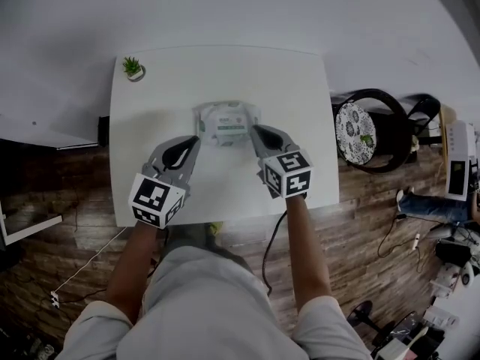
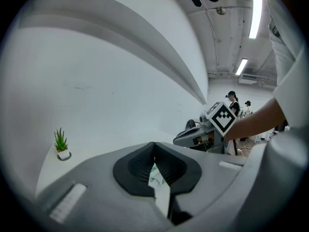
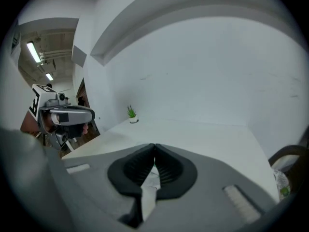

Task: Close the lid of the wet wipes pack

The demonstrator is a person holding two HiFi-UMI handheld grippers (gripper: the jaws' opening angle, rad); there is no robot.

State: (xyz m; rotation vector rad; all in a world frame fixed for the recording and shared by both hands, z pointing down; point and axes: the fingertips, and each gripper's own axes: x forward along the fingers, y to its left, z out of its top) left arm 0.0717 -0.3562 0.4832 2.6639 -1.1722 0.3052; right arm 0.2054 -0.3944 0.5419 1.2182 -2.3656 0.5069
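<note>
The wet wipes pack [image 1: 227, 123], white with green print, lies on the white table [image 1: 300, 96] near its middle. From the head view I cannot tell how its lid stands. My left gripper [image 1: 197, 138] hovers at the pack's near left corner, and its jaws meet at the tips [image 2: 154, 144] with nothing between them. My right gripper [image 1: 253, 128] hovers at the near right corner, jaws likewise touching [image 3: 154, 145] and empty. A strip of the pack [image 2: 157, 178] shows below the left jaws and another strip of the pack [image 3: 152, 178] below the right ones.
A small potted plant [image 1: 133, 68] stands at the table's far left corner. A dark round chair [image 1: 367, 130] with a patterned cushion sits just off the table's right edge. Cables and gear lie on the wooden floor [image 1: 375, 223] to the right.
</note>
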